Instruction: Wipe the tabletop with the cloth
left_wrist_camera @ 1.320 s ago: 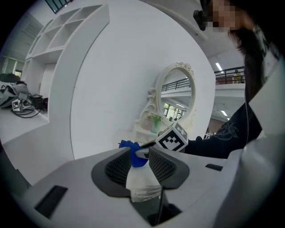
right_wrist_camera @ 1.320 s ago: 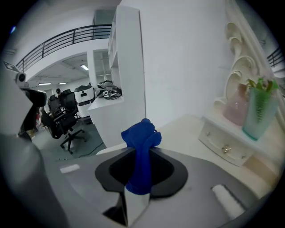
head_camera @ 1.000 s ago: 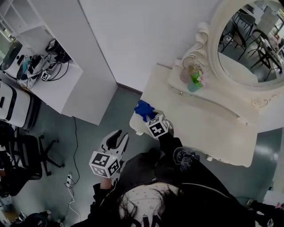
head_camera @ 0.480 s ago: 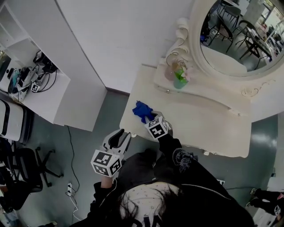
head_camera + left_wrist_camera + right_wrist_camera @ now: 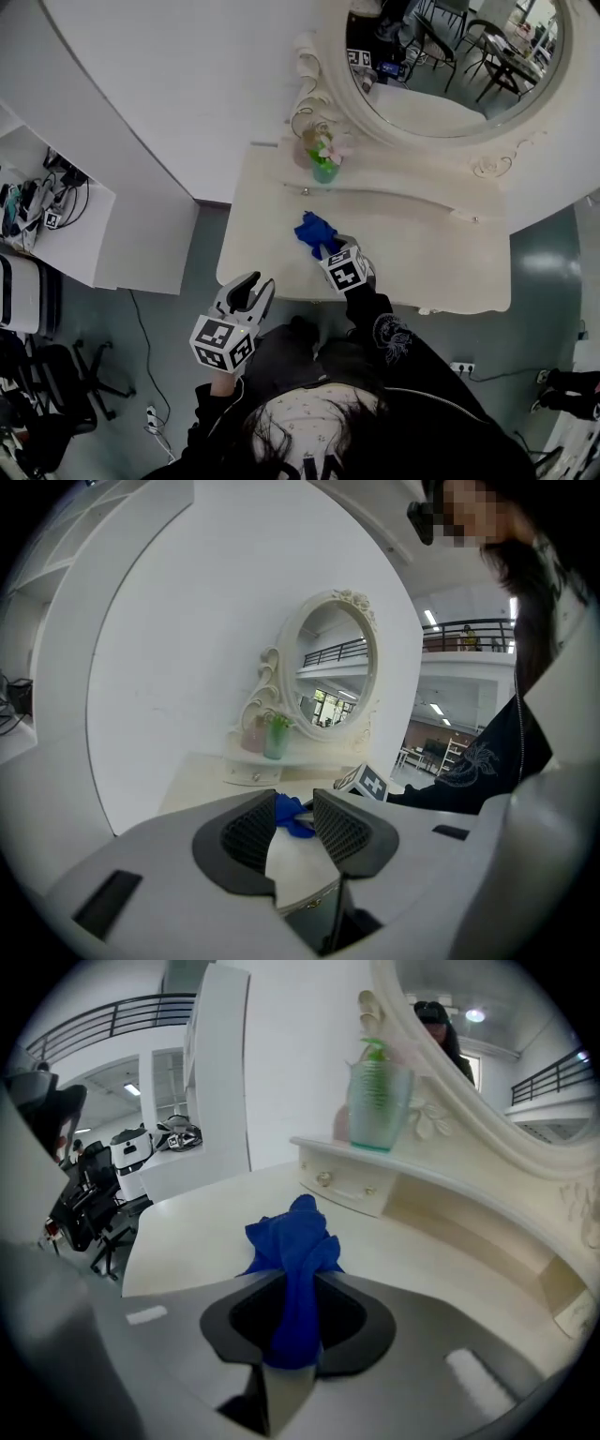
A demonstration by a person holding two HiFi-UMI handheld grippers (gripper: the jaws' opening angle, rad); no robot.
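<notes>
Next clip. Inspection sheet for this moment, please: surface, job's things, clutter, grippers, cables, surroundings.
Surface: cream tabletop, mostly bare.
Job's things: blue cloth, bunched, on the tabletop.
Clutter: green vase on the raised ledge below the mirror.
Grippers: right gripper shut on the cloth; left gripper open, empty, near the table's front-left corner.
Cables: floor cable; cable tangle on the side shelf.
Surroundings: white wall, grey floor, office chair.

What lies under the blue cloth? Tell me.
The blue cloth, clamped in the right gripper, rests bunched on the cream tabletop. The patch directly beneath it is covered and cannot be seen.
</notes>
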